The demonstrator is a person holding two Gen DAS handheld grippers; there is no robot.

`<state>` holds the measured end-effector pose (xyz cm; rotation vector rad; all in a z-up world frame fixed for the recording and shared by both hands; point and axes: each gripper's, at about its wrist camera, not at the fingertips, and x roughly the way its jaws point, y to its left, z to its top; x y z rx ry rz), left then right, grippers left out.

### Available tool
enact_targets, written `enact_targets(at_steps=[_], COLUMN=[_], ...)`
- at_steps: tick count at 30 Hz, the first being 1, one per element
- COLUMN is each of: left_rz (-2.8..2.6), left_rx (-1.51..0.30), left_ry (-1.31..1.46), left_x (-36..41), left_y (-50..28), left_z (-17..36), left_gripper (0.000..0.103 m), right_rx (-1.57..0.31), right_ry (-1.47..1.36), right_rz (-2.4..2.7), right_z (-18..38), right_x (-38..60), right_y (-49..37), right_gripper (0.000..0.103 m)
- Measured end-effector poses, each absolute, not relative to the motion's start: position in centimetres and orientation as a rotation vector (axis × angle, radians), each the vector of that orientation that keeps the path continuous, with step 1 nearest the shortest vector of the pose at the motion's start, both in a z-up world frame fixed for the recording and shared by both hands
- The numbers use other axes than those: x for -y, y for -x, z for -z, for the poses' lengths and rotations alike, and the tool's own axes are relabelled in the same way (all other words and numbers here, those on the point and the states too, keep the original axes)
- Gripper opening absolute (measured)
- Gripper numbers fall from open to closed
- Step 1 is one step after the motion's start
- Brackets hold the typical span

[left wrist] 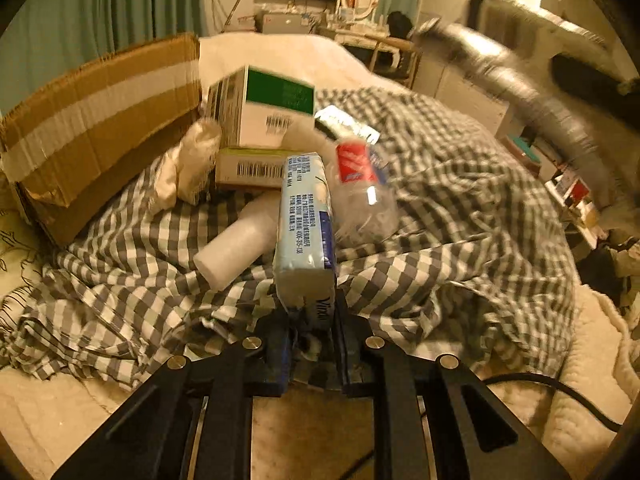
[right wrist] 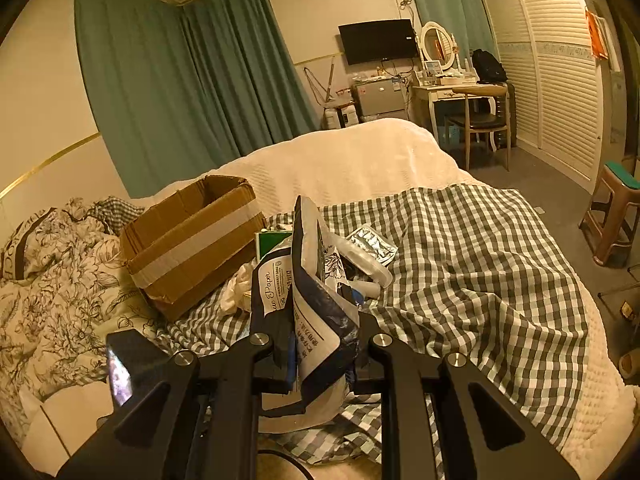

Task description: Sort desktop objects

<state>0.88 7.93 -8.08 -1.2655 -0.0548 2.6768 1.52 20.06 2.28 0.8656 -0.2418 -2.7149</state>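
My left gripper is shut on a light blue tissue pack and holds it upright above the checked cloth. Behind it lie a white cylinder bottle, a clear plastic bottle with a red label, a green and white box on a flat barcoded box, and a foil blister pack. My right gripper is shut on a navy and white tissue paper pack, held up in front of the pile. An open cardboard box stands to the left; it also shows in the left wrist view.
The checked cloth covers a white bed. A floral quilt lies at the left. A crumpled cream cloth sits by the box. A stool, a desk and a chair stand beyond the bed.
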Motion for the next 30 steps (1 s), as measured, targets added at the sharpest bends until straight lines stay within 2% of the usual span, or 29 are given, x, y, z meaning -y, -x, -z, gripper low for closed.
enact_targets(at_steps=[11,19,26,30], left_rz=[-2.816,-2.869,-3.038,-3.1], left_rx=[0.063,0.133,0.175,0.229], left_ry=[1.011,0.886,0.787,0.763], left_x=[-4.5,1.7,7.8,11.5], left_y=[-1.3,0.5,5.5,8.8], left_z=[0.3,-4.3,-8.0,-7.9], left_gripper=[0.017,0.017,0.017,0.017], right_rx=[0.205,0.13,0.058,0.095], right_ry=[-0.841,-0.824,-0.763,-0.687], right_rz=[2.718,2.695,2.635,2.565], right_z=[-3.8,-5.3,-8.5,-10.5], right_x=[-19.6,-16.7,-11.5,-7.3], right_y=[-3.0,-2.8,0.0,3.6], right_gripper=[0.016,0.016,0.016,0.016])
